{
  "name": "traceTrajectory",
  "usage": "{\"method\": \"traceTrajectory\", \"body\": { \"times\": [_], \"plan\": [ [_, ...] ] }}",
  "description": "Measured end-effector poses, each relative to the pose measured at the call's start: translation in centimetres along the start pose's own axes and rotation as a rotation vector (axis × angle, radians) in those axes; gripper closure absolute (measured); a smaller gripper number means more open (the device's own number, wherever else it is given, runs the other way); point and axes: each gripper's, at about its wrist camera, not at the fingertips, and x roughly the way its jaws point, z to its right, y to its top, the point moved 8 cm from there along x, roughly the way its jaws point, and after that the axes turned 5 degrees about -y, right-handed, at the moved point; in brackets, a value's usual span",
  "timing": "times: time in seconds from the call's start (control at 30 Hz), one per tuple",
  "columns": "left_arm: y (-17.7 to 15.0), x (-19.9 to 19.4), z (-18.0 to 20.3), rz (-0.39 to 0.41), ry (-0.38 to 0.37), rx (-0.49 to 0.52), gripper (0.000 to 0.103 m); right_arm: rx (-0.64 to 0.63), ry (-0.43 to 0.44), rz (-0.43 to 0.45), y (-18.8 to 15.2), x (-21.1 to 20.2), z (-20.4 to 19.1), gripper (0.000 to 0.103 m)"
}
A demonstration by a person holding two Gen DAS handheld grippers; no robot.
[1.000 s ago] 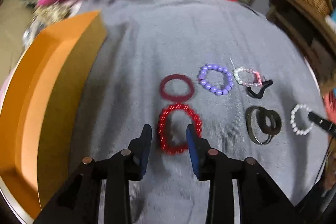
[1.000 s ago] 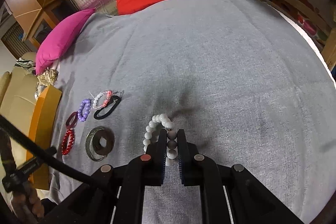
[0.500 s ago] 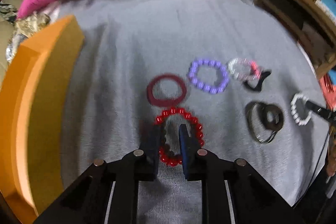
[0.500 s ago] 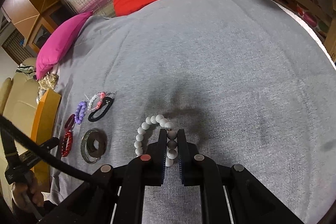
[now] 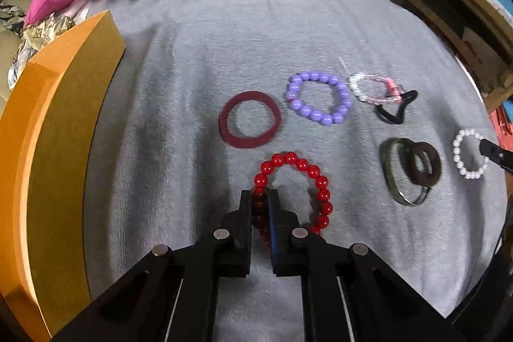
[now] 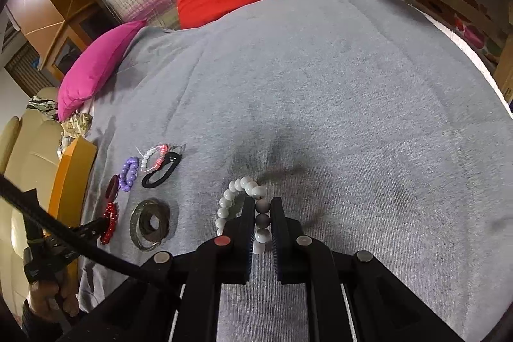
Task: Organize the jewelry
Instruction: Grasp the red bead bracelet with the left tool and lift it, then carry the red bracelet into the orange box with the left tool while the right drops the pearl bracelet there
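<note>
Jaws of left gripper (image 5: 259, 197) clamp red bracelet (image 5: 315, 181); right gripper (image 6: 260, 207) clamps white bracelet (image 6: 237, 191)

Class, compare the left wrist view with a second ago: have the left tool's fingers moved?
Yes. The left tool has closed inward onto the red bead bracelet, which lies just below the maroon ring.

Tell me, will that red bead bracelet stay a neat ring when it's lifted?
Probably not. The red bead bracelet looks like separate round beads on a cord, so it should sag into a drooping loop from the left gripper, which pinches only one side. Its glossy beads may slip or swing.
</note>
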Motion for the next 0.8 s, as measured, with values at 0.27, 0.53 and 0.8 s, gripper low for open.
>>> {"method": "traceTrajectory", "body": {
  "times": [0.27,0.53,0.8],
  "plan": [
    [-3.4,-6.4,3.0,0.081,-0.061,-0.039,0.094,-0.002,0.006,0.004,-0.5,-1.0,-0.7,0.093],
    [-4.1,-10.7,4.3,0.145,-0.076,-0.041,0.094,-0.036,0.022,0.04,-0.4,-3.3,-2.7,0.093],
    [-2.6,-11.9,2.1,0.186,-0.073,-0.048,0.094,-0.079,0.051,0.053,-1.2,-4.8,-5.3,0.093]
  ]
}}
